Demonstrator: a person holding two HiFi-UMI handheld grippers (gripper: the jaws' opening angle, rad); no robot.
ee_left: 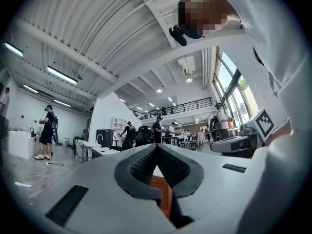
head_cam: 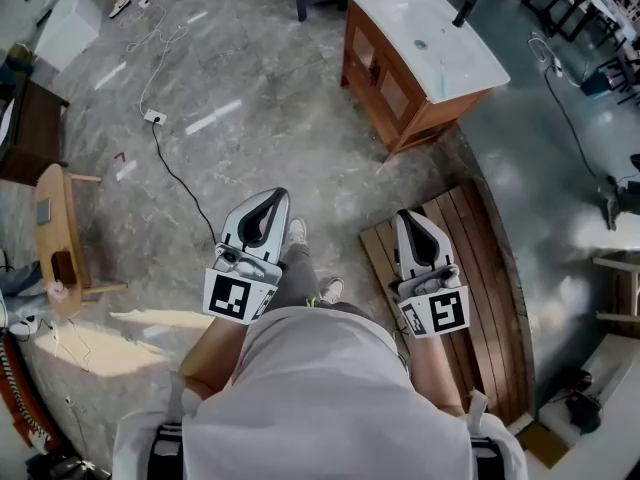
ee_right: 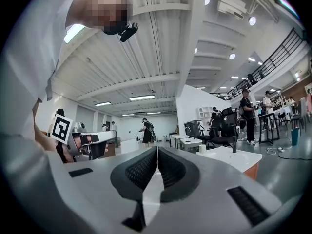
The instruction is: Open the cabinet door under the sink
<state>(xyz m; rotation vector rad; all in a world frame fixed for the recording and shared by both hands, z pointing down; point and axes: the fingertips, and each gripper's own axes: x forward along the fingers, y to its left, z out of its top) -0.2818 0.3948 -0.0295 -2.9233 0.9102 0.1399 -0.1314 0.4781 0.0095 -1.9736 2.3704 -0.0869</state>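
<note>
The sink cabinet (head_cam: 385, 83) is brown wood with a white basin top (head_cam: 425, 38) and a black faucet (head_cam: 463, 10). It stands on the floor at the upper right of the head view, and its two door panels look closed. Both grippers are held at waist height, well short of it. My left gripper (head_cam: 276, 197) and right gripper (head_cam: 405, 215) are shut with nothing between the pads. In the right gripper view the white top (ee_right: 234, 161) lies beyond the closed gripper (ee_right: 157, 150). An orange-brown strip of cabinet (ee_left: 162, 191) shows behind the left gripper (ee_left: 156, 147).
A slatted wooden platform (head_cam: 470, 298) lies under the right gripper. A black cable (head_cam: 178, 173) and a power strip (head_cam: 153, 116) cross the grey floor. A wooden stool (head_cam: 60, 233) and a dark table (head_cam: 30, 128) stand at the left. Several people stand far off.
</note>
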